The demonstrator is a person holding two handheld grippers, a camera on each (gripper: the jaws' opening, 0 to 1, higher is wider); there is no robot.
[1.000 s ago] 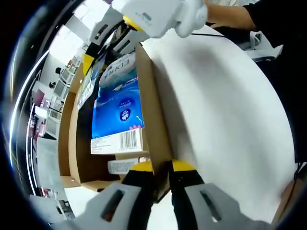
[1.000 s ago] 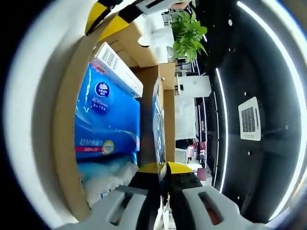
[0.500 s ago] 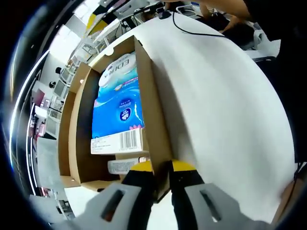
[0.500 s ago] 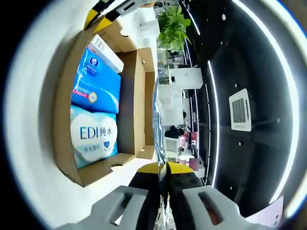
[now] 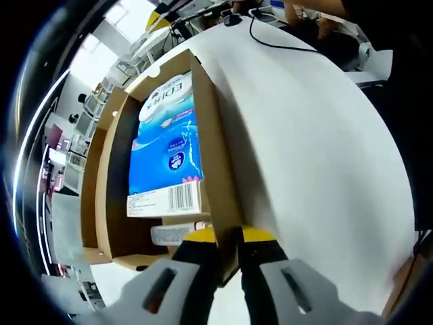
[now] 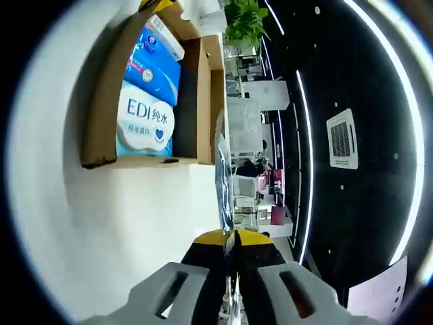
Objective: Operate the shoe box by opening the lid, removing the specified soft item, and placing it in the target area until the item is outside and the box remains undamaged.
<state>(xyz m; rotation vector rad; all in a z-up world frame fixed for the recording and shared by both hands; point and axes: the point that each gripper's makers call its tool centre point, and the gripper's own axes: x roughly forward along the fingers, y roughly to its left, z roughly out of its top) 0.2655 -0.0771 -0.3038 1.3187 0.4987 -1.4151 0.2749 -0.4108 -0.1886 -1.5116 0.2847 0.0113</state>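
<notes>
My left gripper (image 5: 228, 238) has its jaws clamped on the near wall of the open shoe box (image 5: 215, 169), which lies on the white table (image 5: 318, 162); inside sit a blue tissue pack (image 5: 166, 152) and a barcoded carton (image 5: 164, 200). My right gripper (image 6: 229, 238) pinches a thin blue plastic pack (image 6: 222, 177), held edge-on outside the box (image 6: 101, 95); the EDI tissue pack (image 6: 145, 124) lies inside.

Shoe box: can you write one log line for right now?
shoe box: open | left claw: shut on box wall | right claw: shut on thin pack | tissue packs: inside
</notes>
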